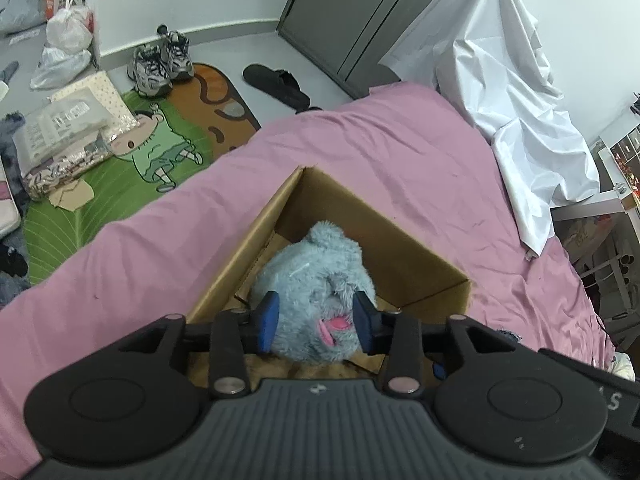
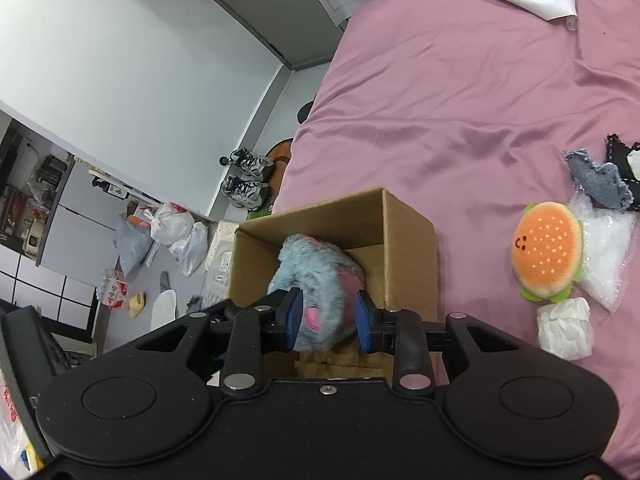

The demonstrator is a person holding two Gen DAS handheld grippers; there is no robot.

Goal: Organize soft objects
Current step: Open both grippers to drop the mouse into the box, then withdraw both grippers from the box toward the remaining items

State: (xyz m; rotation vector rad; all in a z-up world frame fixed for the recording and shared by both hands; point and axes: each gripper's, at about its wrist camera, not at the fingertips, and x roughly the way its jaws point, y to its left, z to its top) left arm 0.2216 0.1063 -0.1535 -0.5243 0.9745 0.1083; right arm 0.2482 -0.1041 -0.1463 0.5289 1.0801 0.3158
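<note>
We are easing both sets of jaws — left gripper (image 1: 314,322), right gripper (image 2: 329,322) — released around the blue plush (image 1: 316,280), lifting clear of the cardboard box (image 1: 400,252) without snagging fur.

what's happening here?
A person is working two handheld tongs over a cardboard box on a pink bed. A blue plush sits in the box, between the pads of both the left tongs and the right tongs. A burger plush, tissue and denim scrap wait on the bed.
</note>
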